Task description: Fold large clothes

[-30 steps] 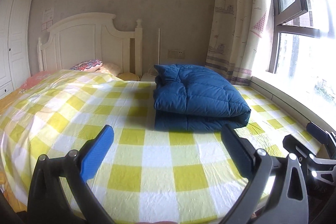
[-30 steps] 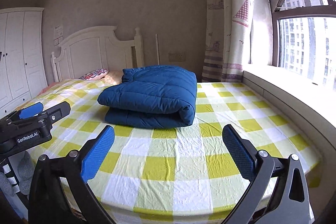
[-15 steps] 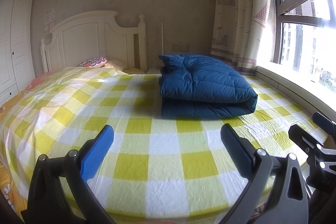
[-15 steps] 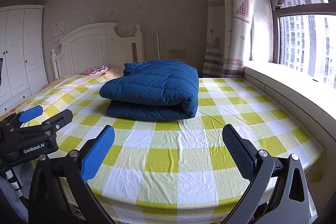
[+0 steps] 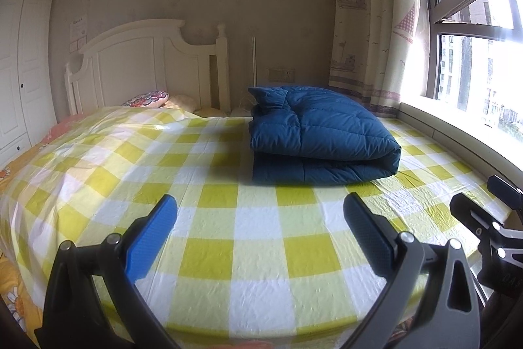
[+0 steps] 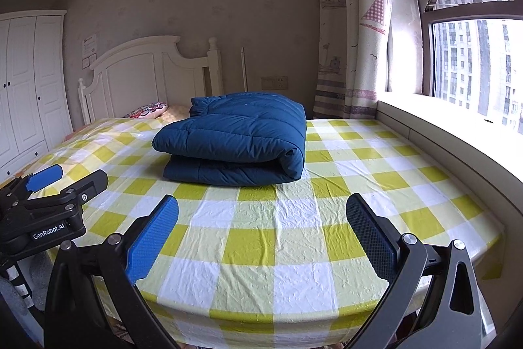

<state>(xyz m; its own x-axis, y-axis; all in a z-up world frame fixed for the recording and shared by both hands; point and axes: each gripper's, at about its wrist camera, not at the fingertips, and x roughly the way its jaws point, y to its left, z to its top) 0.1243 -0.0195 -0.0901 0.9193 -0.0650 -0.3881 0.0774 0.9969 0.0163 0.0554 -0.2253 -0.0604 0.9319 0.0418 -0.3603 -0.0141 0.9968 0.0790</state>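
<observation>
A dark blue quilted padded garment point(image 6: 233, 138), folded into a thick two-layer bundle with its rounded fold on the window side, lies on the yellow-and-white checked bedsheet point(image 6: 278, 237), between the white wooden headboard point(image 6: 147, 77) and the foot edge of the bed. From the bundle, a patterned pillow point(image 5: 147, 98) sits toward the headboard, and the pale sailboat-print curtain point(image 6: 356, 38) hangs behind it on the window side.

The left gripper point(image 5: 260, 228) hangs over the foot end of the sheet, well short of the bundle, its blue-padded fingers point(image 5: 152, 237) spread wide with nothing between them. The right gripper point(image 6: 261, 228) stands likewise, jaws apart and empty, on the near side of the bundle; the left tool shows at the left edge of its view.

The folding looks essentially done: the bundle is compact and neither tool touches it. The loose corner at the headboard end may be a collar or a hood; the view is too distant to say. What remains, probably, is either to leave it or to reach forward, close on that raised corner and tuck it flat, taking care not to drag the top layer off the lower one.
</observation>
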